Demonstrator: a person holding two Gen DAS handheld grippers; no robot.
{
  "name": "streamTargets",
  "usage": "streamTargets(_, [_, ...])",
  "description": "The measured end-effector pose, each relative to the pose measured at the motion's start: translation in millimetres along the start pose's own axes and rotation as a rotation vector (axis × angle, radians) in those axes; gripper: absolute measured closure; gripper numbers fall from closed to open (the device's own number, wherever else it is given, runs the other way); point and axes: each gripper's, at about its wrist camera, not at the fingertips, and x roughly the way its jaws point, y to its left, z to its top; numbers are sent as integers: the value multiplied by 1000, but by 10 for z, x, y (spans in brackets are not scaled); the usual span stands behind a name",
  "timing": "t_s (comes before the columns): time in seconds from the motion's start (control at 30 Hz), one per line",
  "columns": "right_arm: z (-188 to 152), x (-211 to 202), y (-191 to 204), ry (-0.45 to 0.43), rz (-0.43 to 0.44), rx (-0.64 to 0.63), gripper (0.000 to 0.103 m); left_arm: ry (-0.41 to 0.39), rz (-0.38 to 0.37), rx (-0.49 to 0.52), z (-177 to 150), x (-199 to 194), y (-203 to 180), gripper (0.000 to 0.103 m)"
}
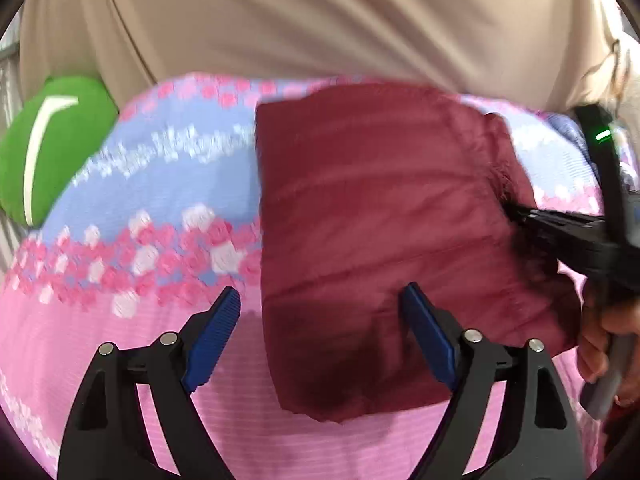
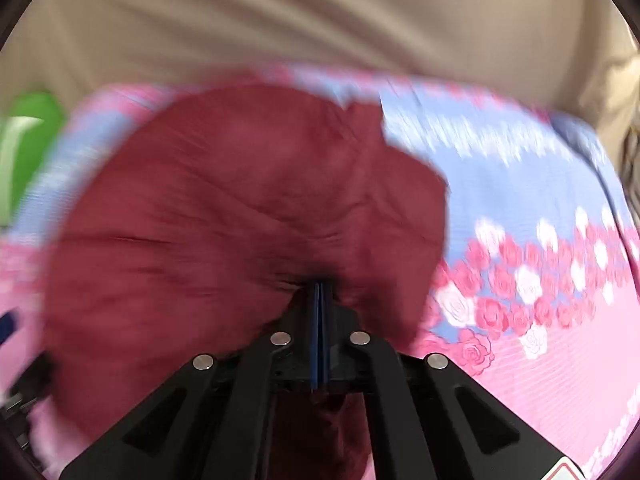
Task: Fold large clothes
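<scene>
On the pink-and-blue rose-printed bedspread [image 1: 168, 184]: one dark red quilted garment [image 1: 380, 216], puffy and stitched in horizontal bands, lying as a compact, roughly rectangular bundle with a straight left edge. Judged state of task: folding well advanced, the piece already reduced to a stack of layers; what appears left is the laying down of the flap on its right side and a final squaring, though blur hides the fine edges. Left gripper [image 1: 322, 308]: black frame with blue ribbed pads [image 1: 218, 320] spread wide, holding nothing, poised above the near left corner of the bundle, one finger over bedspread and the other over red cloth; contact with the cloth cannot be told. Right gripper [image 2: 320, 286]: fingers pressed together with a gathered pinch of the red garment between them, creases radiating from the grip; in the left wrist view it enters at the garment's right edge [image 1: 516, 210]. Also present: beige draped cloth [image 1: 320, 20] behind the bed; green cushion with a white stripe [image 1: 52, 148] at far left.
</scene>
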Motion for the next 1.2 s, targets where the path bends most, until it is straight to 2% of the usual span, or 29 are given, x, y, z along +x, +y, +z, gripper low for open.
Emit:
streamTargets(0.03, [-18, 110, -59, 27, -17, 26, 103, 13, -12, -12, -19, 46, 4, 21])
streamTargets(0.07, [-50, 83, -151, 38, 3, 70, 103, 23, -17, -33, -44, 74, 21, 21])
streamTargets(0.13, [-106, -100, -235, 15, 71, 120, 103, 22, 0, -45, -66, 86, 43, 21])
streamTargets(0.17, [-171, -306, -270, -24, 121, 139, 103, 20, 10, -44, -74, 94, 50, 21])
streamTargets(0.23, [-282, -559, -277, -69, 162, 138, 103, 23, 7, -46, -92, 107, 58, 21])
streamTargets(0.27, [-397, -713, -262, -88, 209, 126, 103, 23, 6, -48, -102, 109, 62, 20])
streamTargets(0.33, [-538, -748, -202, -77, 230, 88, 103, 22, 14, -46, -111, 114, 58, 19])
streamTargets(0.4, [-683, -521, -123, -6, 185, 33, 103, 17, 24, -39, -126, 104, 36, 16])
streamTargets(0.47, [-773, -440, -157, 29, 176, 65, 103, 25, 24, -38, -150, 67, 20, 16])
streamTargets(0.63, [-900, -943, -145, -45, 205, 55, 102, 0, 77, -7, -288, -123, 1, 16])
streamTargets(0.77, [-1088, -1120, -102, -80, 168, 32, 102, 6, 93, -23, -461, -209, -30, 16])
streamTargets(0.93, [-1366, -1150, -5, -97, 122, 12, 95, 39, 115, -41, -718, -238, -118, 14])
streamTargets(1.07, [-1550, -1086, 26, -77, 105, 15, 81, 56, 138, -43, -898, -216, -158, 14])
streamTargets(1.13, [-1636, -1100, 58, -82, 92, 9, 77, 57, 147, -46, -966, -227, -178, 14])
streamTargets(1.2, [-1716, -1107, 68, -98, 56, -16, 68, 55, 155, -47, -1041, -237, -193, 14])
